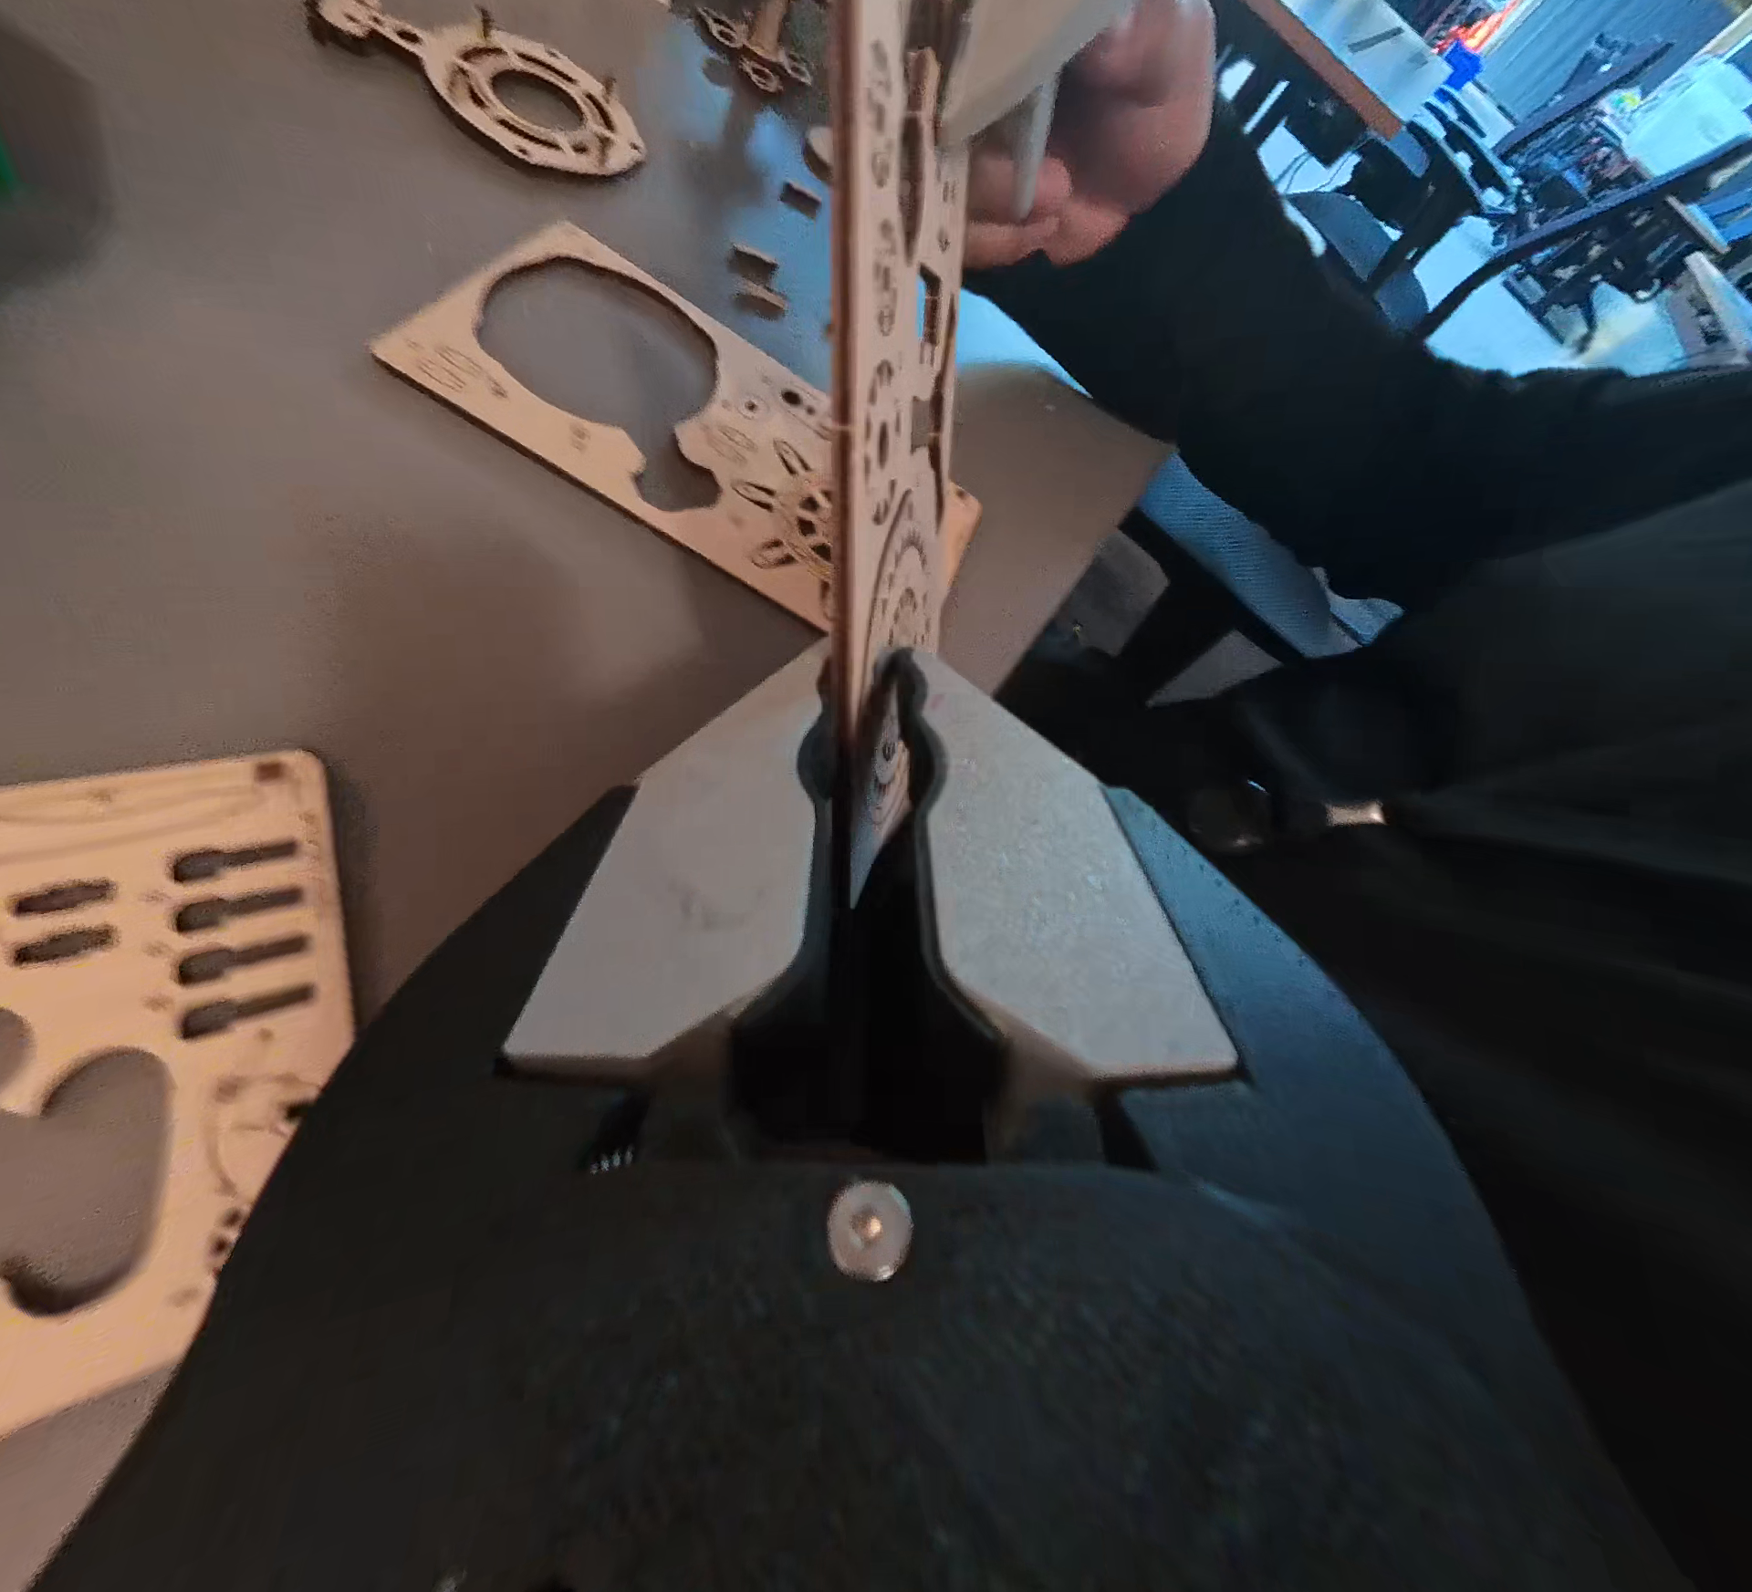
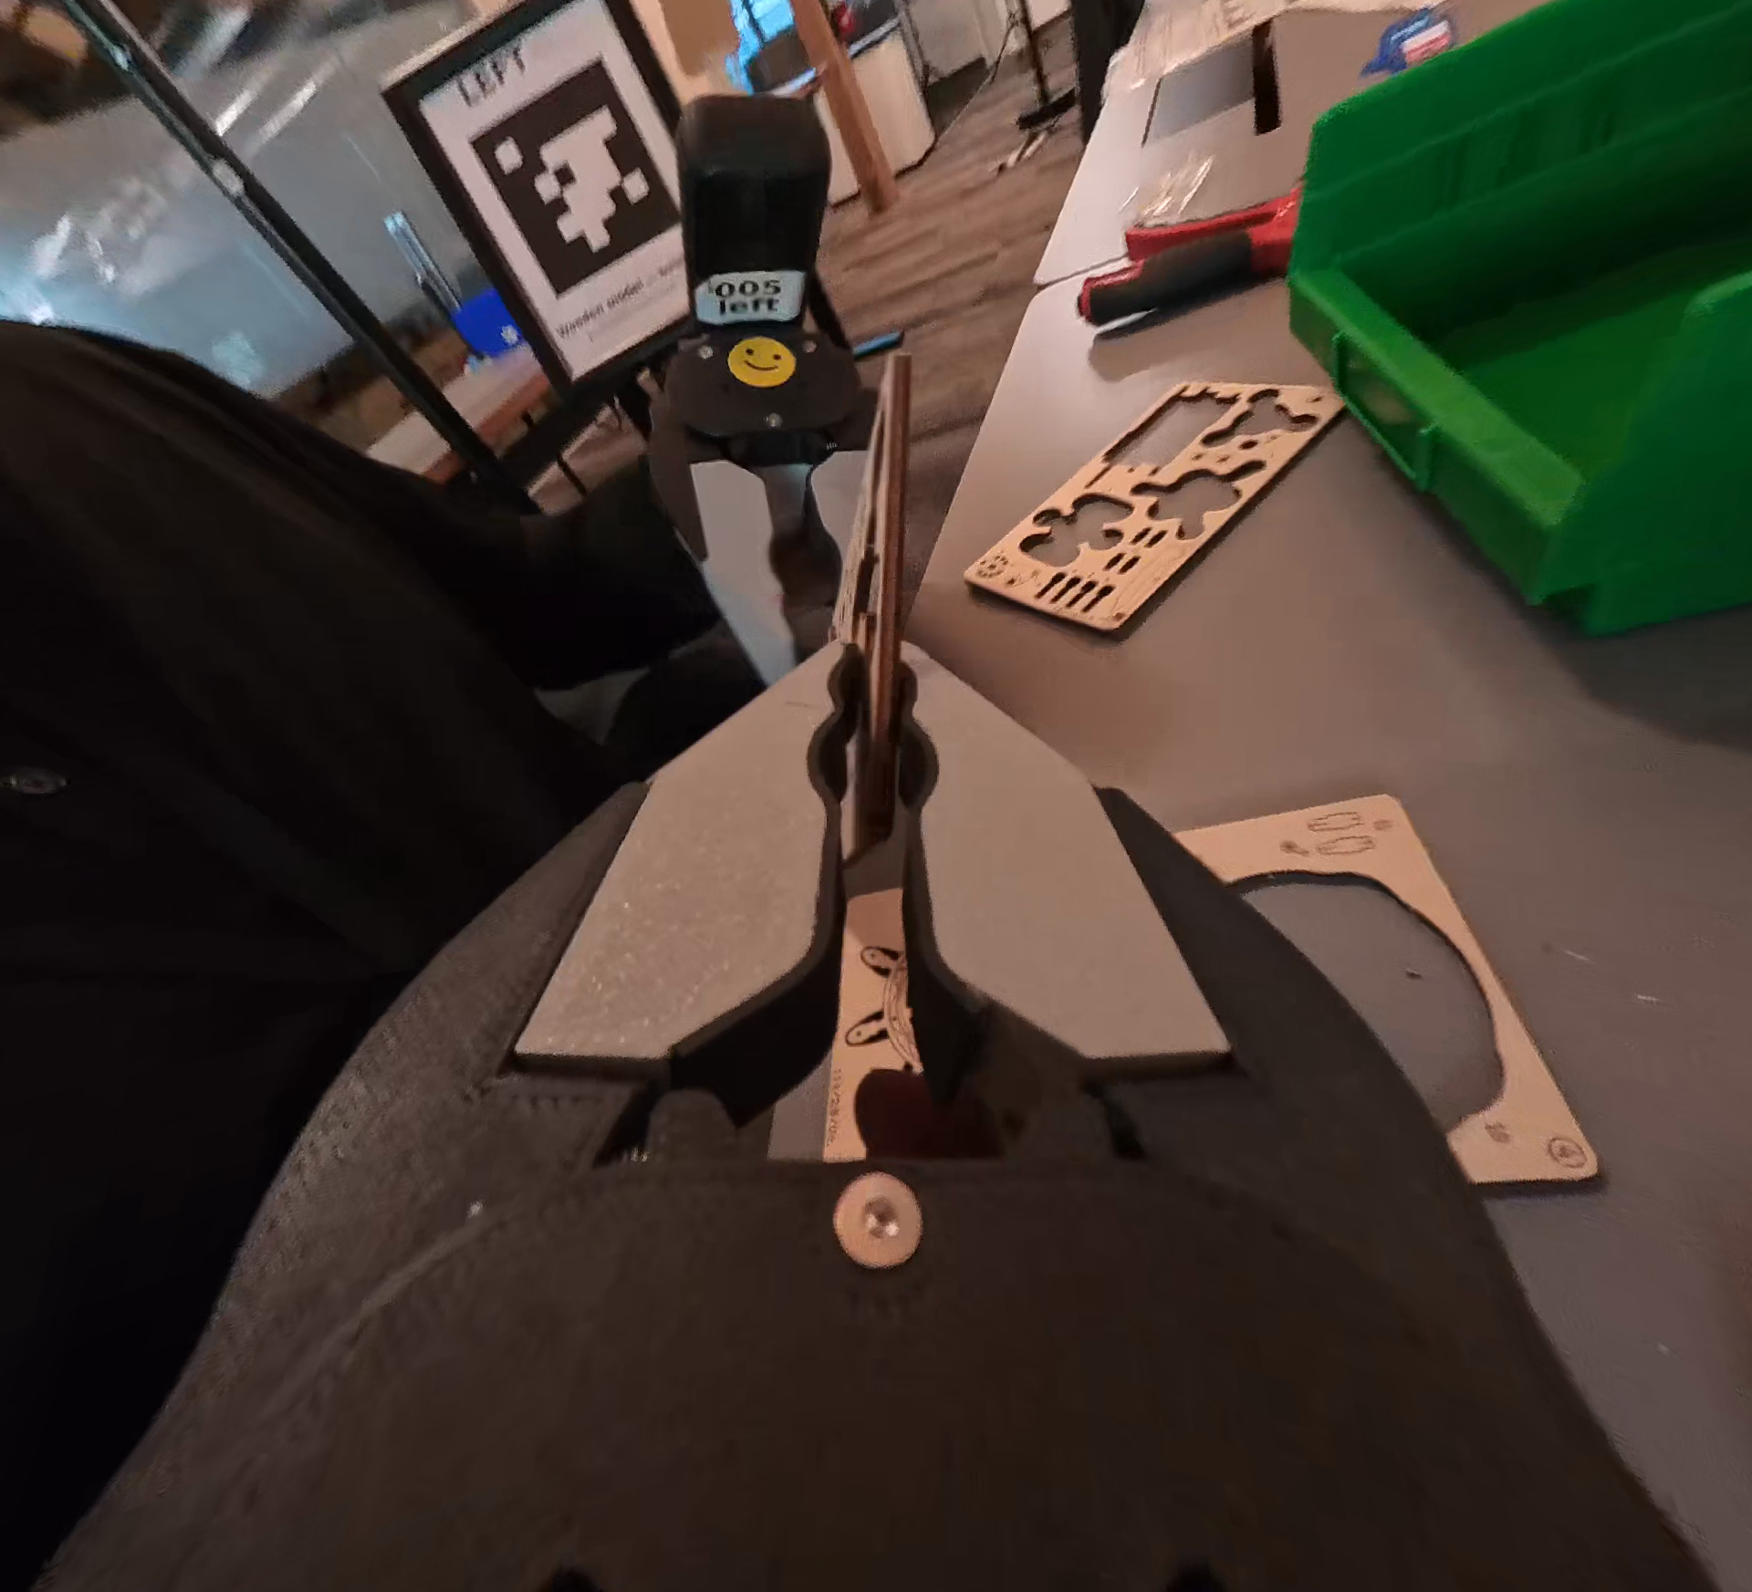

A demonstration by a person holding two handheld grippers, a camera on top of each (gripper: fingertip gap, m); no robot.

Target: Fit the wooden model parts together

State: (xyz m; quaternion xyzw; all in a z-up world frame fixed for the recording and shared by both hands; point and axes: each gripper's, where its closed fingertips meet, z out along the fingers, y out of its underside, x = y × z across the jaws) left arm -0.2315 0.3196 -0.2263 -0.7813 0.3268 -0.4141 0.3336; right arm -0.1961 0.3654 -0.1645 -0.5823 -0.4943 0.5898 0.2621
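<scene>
A thin laser-cut wooden sheet [image 1: 886,314] stands edge-on over the grey table's [image 1: 237,551] edge. Some parts sit in it and some holes are punched out. My left gripper [image 1: 867,693] is shut on its near end. At the far end, the other gripper's pale body [image 1: 1005,11] and a hand [image 1: 1128,144] show beside the sheet. In the right wrist view my right gripper [image 2: 877,712] is shut on the same sheet [image 2: 886,504]. The sheet runs away from it towards the black left gripper [image 2: 758,428]. The sheet hides that gripper's fingertips.
A loose ring-shaped wooden part [image 1: 512,87], small spool-like assemblies [image 1: 768,1] and emptied sheets [image 1: 588,381] [image 1: 142,978] lie on the table. A green bin [image 2: 1536,314], a red-and-black tool [image 2: 1185,257] and two emptied sheets [image 2: 1157,494] [image 2: 1375,978] lie right of the table edge.
</scene>
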